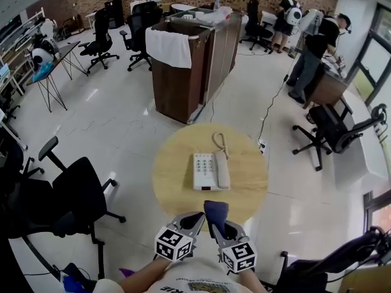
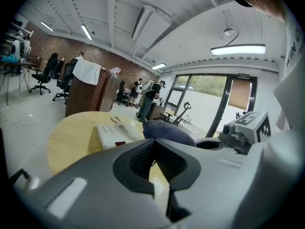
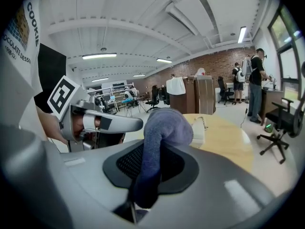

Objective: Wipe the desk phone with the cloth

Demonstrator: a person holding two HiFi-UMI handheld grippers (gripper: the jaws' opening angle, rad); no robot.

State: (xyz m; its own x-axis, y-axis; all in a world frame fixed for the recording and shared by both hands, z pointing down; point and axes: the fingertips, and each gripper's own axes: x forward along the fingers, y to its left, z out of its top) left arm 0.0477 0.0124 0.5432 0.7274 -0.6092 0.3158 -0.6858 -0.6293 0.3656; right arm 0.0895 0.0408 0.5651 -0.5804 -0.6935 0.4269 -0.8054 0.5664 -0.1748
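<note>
A white desk phone [image 1: 208, 171] lies in the middle of a round wooden table [image 1: 177, 163], its handset [image 1: 222, 168] on the right side and a coiled cord behind it. My right gripper [image 1: 219, 223] hovers at the table's near edge, shut on a dark blue cloth [image 1: 215, 211] that bulges up out of its jaws [image 3: 159, 128]. My left gripper [image 1: 194, 218] is close beside it on the left, jaws shut with nothing between them [image 2: 155, 142]. The left gripper view shows the phone [image 2: 114, 133] ahead and the cloth [image 2: 169, 132] to the right.
A black office chair [image 1: 79, 194] stands left of the table and another [image 1: 330, 130] to the right. A brown cabinet [image 1: 183, 72] with a white towel draped over it stands behind. People [image 1: 317, 47] stand at the far right. A cable runs across the floor.
</note>
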